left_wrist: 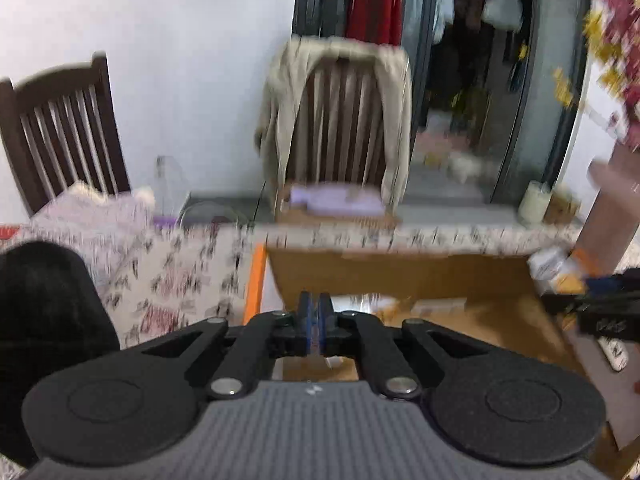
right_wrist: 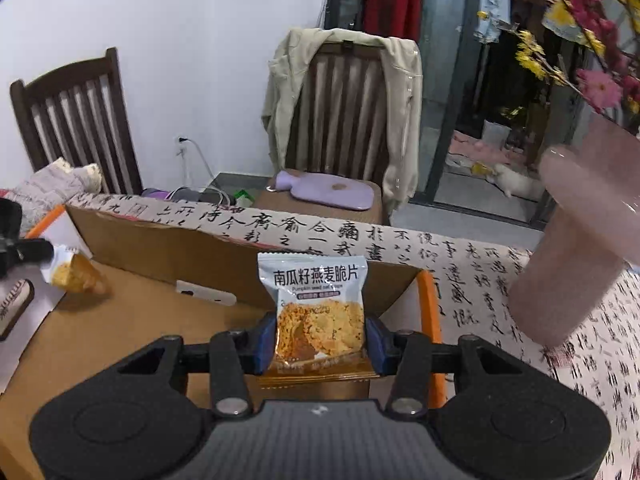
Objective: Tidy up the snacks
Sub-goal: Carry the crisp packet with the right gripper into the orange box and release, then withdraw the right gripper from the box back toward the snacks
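My right gripper point(right_wrist: 320, 344) is shut on an oat crisp packet point(right_wrist: 316, 304), white on top and orange below, held upright over the open cardboard box point(right_wrist: 160, 248). The left wrist view shows the same packet point(left_wrist: 556, 272) and right gripper point(left_wrist: 592, 304) at the right edge, above the box point(left_wrist: 400, 276). My left gripper point(left_wrist: 316, 320) has its blue pads together. From the right wrist view it point(right_wrist: 36, 250) enters at the left with a small crumpled snack packet point(right_wrist: 76, 276) hanging from its tip over the box floor. In the blurred left wrist view that packet is hidden.
The box stands on a table under a calligraphy-print cloth point(right_wrist: 460, 256). A pink vase point(right_wrist: 560, 280) with flowers rises close on the right. Two wooden chairs point(right_wrist: 352, 104) stand behind the table, one draped with a beige jacket. A dark rounded shape point(left_wrist: 44, 320) sits at the left.
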Available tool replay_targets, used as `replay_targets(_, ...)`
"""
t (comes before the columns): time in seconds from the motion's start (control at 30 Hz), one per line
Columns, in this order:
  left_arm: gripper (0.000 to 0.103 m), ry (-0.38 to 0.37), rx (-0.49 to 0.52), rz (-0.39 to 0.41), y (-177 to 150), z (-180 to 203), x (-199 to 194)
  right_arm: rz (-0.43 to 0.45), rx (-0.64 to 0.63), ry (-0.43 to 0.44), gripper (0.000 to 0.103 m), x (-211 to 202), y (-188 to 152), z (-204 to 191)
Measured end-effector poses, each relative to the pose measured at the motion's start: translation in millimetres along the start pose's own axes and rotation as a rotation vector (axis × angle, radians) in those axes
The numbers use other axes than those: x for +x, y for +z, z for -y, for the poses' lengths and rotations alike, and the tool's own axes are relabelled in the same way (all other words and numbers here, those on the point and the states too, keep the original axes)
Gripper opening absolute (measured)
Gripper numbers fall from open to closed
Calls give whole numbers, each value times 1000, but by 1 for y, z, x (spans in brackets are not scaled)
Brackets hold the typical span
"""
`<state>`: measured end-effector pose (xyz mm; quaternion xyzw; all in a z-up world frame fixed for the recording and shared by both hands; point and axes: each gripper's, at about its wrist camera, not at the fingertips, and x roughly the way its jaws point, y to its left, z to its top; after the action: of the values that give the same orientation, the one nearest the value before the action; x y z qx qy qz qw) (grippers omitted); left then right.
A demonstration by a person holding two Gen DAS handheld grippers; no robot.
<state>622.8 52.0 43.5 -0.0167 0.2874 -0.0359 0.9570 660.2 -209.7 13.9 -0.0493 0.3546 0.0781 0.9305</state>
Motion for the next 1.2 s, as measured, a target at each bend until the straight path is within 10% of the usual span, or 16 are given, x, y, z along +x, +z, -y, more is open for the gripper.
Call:
replay_targets(0.2, 4, 23, 14, -42, -7, 8, -4, -11, 7, 27, 47, 6, 5, 7)
replay_targets(0.33, 30, 48, -53, -51, -3, 1, 0, 36, 13, 39, 64, 0, 4, 10)
replay_targets(0.63, 45, 116, -35, 55, 0, 8, -20, 98, -2, 46, 63, -8, 0, 5)
replay_targets(1.2, 74, 56, 107, 227, -3, 38, -215, 191, 41, 114, 90, -174, -37, 27)
